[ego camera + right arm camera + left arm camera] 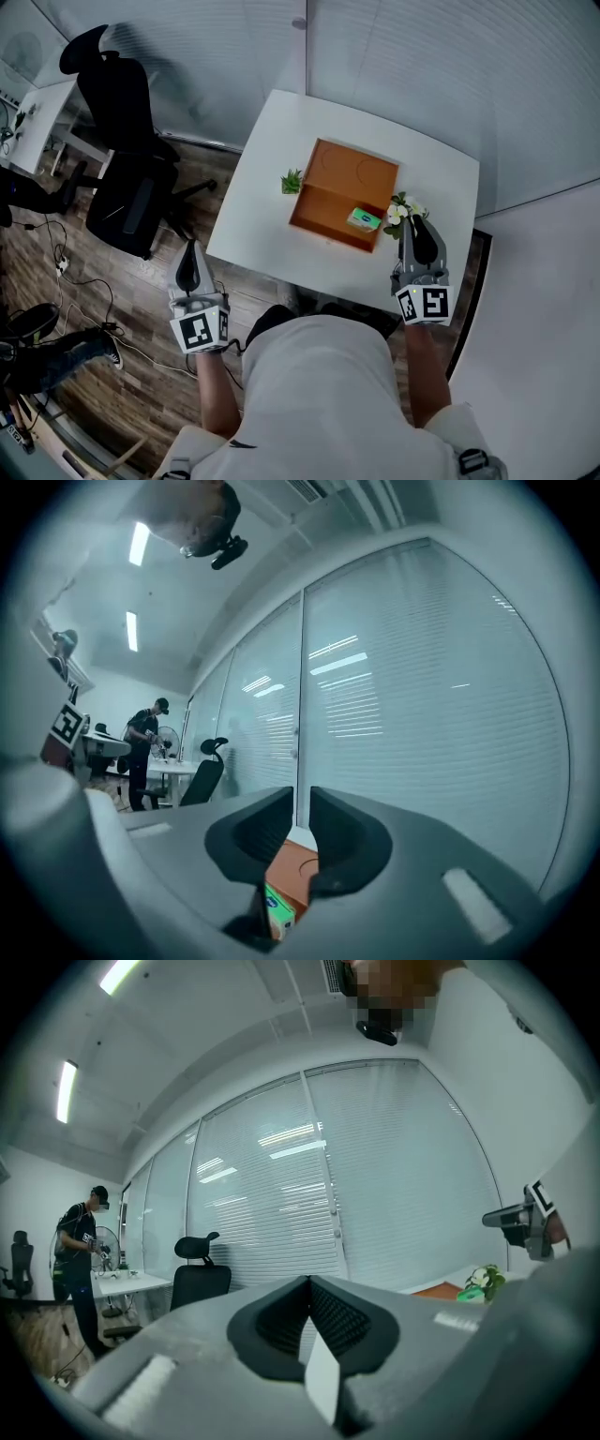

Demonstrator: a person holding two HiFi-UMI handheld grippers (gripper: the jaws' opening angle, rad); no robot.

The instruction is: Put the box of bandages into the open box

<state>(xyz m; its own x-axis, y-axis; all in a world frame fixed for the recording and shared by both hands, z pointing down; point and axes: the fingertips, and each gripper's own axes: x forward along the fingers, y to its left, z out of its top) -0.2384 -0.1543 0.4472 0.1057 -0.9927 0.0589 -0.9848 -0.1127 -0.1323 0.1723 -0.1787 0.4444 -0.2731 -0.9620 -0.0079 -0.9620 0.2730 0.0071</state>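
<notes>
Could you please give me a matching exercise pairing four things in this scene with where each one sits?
Things: 1 bandage box; 2 small green plant; 3 white flowers; 4 office chair.
Places: A on the wooden floor; B inside the orange box; C on the table, left of the orange box; D by the orange box's right side.
Pairs: 1-B; 2-C; 3-D; 4-A.

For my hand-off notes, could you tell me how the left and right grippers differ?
The left gripper has jaws closed together; the right gripper has them slightly apart. The left gripper hangs beside the white table; the right gripper is by the open wooden box. Both are empty.
</notes>
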